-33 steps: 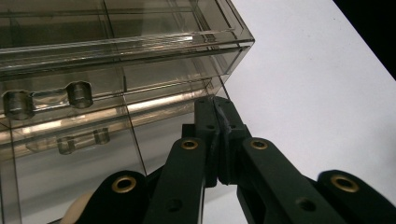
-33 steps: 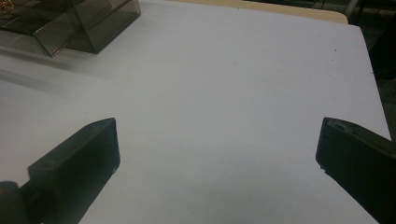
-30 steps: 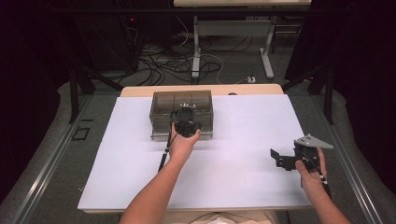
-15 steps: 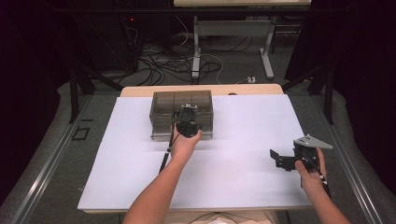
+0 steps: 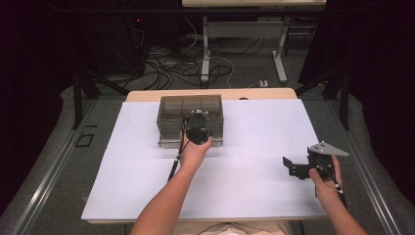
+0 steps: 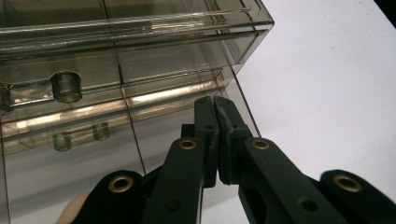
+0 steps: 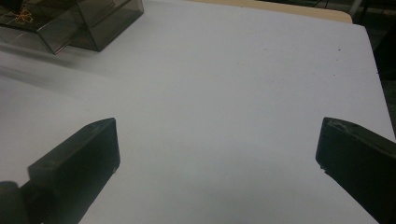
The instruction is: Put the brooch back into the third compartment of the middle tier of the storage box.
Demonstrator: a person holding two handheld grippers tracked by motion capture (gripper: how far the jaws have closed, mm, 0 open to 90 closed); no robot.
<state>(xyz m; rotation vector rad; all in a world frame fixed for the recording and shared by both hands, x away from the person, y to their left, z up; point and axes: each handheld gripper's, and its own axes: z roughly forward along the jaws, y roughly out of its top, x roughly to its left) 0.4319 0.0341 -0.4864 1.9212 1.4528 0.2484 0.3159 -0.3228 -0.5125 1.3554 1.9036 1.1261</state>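
Right hand-held gripper [image 7: 217, 154] jaws wide apart, white tabletop [image 7: 224, 84], smoky clear box [image 7: 70, 18] far left

Smoky clear box [image 5: 191, 115], white table [image 5: 264, 142], black claws [image 6: 215, 116]

In the high view the left gripper [image 5: 198, 131] covers the middle front of the smoky clear box [image 5: 169, 113], so what its jaws meet there is hidden. In the left gripper view the box [image 6: 93, 60] runs off the top and left edges (the small pegs behind its wall are too hazy to identify). In the right gripper view the box [image 7: 100, 14] is cut off at the upper left corner, and something small and yellowish inside it is too tiny to name.
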